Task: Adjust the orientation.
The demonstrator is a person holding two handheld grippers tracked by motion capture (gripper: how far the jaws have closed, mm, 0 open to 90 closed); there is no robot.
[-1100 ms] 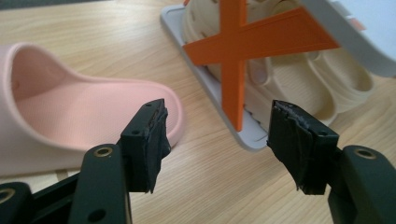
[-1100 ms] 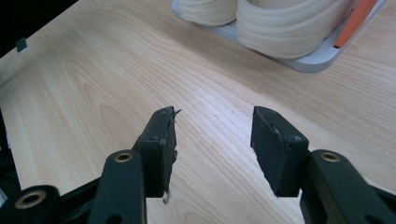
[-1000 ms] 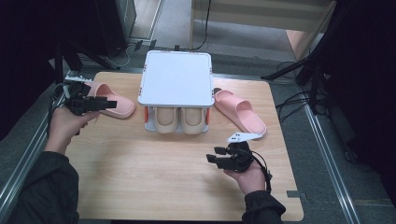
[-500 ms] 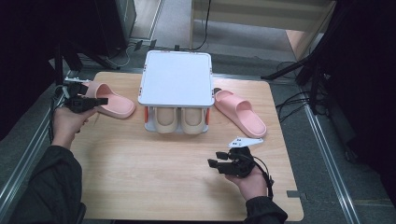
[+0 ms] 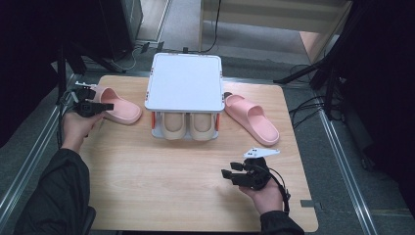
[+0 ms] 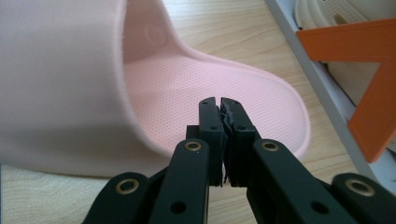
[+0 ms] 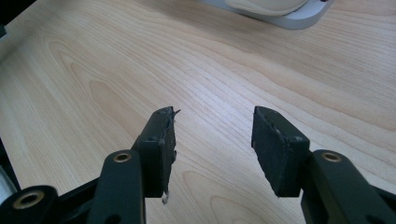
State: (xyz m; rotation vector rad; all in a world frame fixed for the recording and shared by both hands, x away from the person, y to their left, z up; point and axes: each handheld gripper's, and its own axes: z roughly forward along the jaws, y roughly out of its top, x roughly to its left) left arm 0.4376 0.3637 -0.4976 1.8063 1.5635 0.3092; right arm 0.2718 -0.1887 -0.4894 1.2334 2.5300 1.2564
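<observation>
The left gripper [image 6: 219,103], its jaws just closed with nothing visibly clamped, is being held directly above the soft pink foam slipper [image 6: 210,88]; the grasp appears missed. The right gripper [image 7: 212,123] is being kept open above the bare wooden table [image 7: 280,70].

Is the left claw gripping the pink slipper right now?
No, the left claw is shut on nothing, its tips poised over the heel bed of the pink slipper.
</observation>
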